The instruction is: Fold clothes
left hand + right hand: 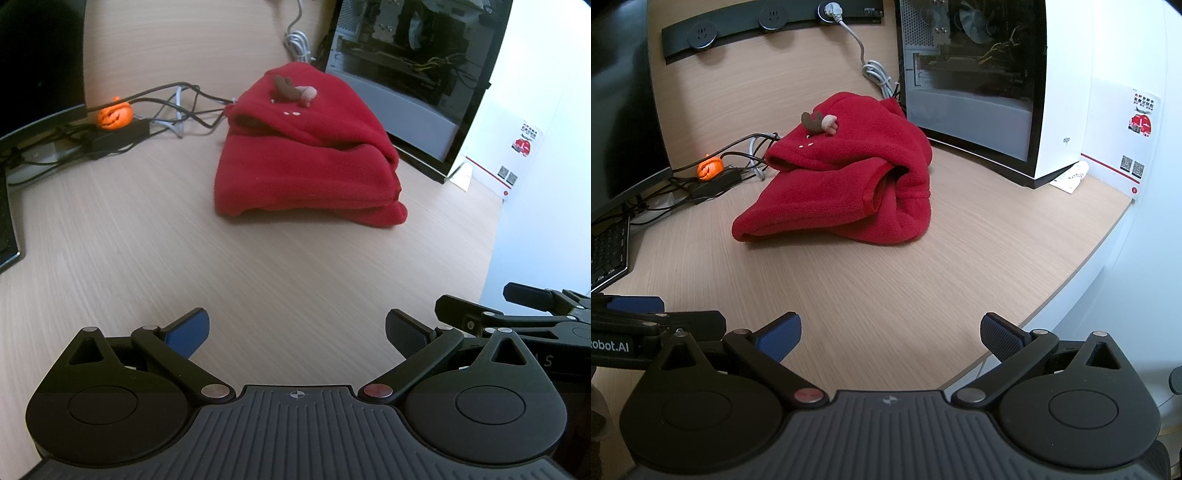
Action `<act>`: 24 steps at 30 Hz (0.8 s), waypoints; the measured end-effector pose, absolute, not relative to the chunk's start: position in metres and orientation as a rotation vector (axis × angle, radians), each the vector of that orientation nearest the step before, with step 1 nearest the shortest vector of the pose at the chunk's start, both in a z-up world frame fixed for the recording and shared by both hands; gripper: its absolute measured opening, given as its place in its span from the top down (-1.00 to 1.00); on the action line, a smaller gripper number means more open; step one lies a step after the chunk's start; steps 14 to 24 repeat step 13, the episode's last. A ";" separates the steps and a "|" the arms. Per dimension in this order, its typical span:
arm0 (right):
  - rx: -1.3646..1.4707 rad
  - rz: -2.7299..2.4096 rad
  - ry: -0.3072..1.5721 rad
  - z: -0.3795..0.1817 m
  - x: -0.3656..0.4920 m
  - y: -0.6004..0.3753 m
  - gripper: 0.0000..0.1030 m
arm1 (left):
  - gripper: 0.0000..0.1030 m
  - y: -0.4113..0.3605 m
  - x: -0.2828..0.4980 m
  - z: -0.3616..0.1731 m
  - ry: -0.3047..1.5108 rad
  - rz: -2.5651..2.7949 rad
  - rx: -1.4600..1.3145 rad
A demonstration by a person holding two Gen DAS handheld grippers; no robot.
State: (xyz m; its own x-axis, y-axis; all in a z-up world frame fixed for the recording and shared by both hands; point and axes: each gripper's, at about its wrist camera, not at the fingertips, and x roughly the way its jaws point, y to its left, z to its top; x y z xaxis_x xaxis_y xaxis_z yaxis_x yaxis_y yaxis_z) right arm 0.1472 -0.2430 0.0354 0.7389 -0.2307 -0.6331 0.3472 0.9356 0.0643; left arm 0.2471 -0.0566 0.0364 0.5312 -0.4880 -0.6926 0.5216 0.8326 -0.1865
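Note:
A red fleece garment [306, 162] lies folded in a compact bundle on the wooden desk [184, 258], with a small brown antler trim [291, 90] on top. It also shows in the right wrist view [842, 184]. My left gripper [297, 336] is open and empty, held back from the bundle near the desk's front. My right gripper [890, 338] is open and empty, also well short of the garment, over the desk's front right edge. The right gripper shows at the right of the left wrist view [517, 310].
A computer tower [979, 81] stands behind and right of the garment. A monitor [620, 110], a keyboard [609, 251], tangled cables [159, 107] and an orange pumpkin toy [114, 116] sit at left. The desk edge [1071, 280] curves at right, by a white wall.

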 end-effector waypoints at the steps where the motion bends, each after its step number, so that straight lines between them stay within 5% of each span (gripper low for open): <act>1: 0.184 -0.319 0.668 0.035 0.147 -0.243 -1.00 | -1.00 -0.056 0.247 0.037 0.810 -0.604 0.045; 24: 0.198 -0.320 0.676 0.032 0.145 -0.246 -1.00 | -1.00 -0.058 0.242 0.039 0.761 -0.613 0.064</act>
